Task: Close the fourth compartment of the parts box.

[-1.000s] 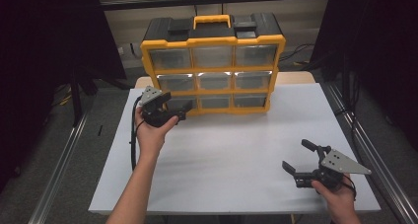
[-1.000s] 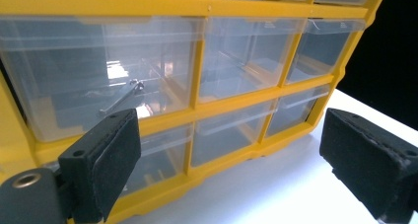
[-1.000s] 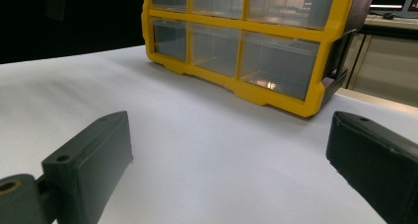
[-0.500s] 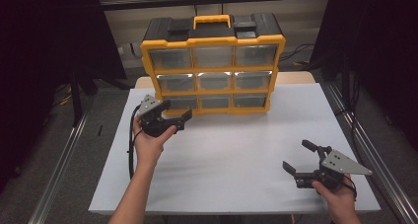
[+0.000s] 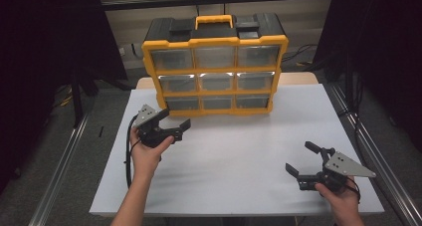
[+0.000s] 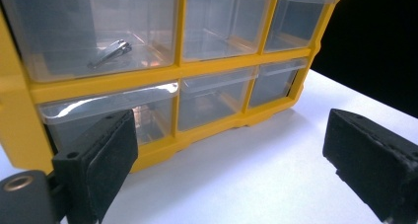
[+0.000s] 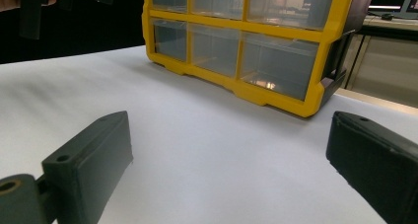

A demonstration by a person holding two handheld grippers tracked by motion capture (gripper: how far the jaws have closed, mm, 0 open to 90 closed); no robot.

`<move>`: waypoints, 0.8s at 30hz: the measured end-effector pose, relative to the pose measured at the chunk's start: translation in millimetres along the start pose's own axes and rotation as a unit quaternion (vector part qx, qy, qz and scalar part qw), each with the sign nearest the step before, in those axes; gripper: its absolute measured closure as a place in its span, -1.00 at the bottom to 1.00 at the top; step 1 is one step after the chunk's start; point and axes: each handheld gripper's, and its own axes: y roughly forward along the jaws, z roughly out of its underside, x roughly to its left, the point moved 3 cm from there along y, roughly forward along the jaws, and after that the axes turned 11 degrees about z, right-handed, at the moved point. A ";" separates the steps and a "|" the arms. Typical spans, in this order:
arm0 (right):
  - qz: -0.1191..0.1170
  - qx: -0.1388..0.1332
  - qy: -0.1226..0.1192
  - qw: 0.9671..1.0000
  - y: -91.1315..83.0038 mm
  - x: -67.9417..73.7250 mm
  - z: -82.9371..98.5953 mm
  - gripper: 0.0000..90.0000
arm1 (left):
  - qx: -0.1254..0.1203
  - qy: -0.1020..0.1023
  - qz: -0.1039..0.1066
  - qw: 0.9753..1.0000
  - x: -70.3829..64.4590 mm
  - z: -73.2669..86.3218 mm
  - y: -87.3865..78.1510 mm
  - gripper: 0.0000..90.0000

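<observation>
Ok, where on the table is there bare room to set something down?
The white table is bare across its middle, between the left tongs and the right tongs, and along the near edge. It is tightest at the back, where the yellow drawer organizer stands with the left tongs close before it.

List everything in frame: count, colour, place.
Yellow-and-black plastic drawer organiser: 1, upright at the table's far edge, nine clear drawers in three rows.
Small silver metal clip: 1, inside a clear drawer, seen in the left gripper view.
White table: 1, under everything.
Metal rails: 2, grey, along both table sides.
Left gripper: 1, black, open, near the organiser's lower left corner.
Right gripper: 1, black, open, low at the table's near right.
</observation>
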 end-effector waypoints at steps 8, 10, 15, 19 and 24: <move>0.004 0.002 0.000 1.000 -4.1 -1.3 0.9 -0.93 | -0.008 -0.011 0.003 1.000 -0.7 12.2 -7.6 -0.86; 0.006 0.005 0.003 1.000 -5.1 -1.3 1.4 -0.93 | -0.006 -0.011 0.004 1.000 -0.3 15.9 -9.2 -0.86; 0.005 0.003 0.001 1.000 -4.8 -1.3 1.4 -0.93 | 0.001 -0.003 0.005 1.000 -0.1 25.2 -15.4 -0.86; 0.006 0.004 0.001 1.000 -5.1 -1.6 1.4 -0.93 | 0.006 0.003 0.007 1.000 -0.1 32.4 -21.8 -0.86; 0.005 0.003 0.000 1.000 -4.8 -1.4 1.3 -0.93 | 0.005 0.002 0.007 1.000 1.0 39.3 -27.8 -0.86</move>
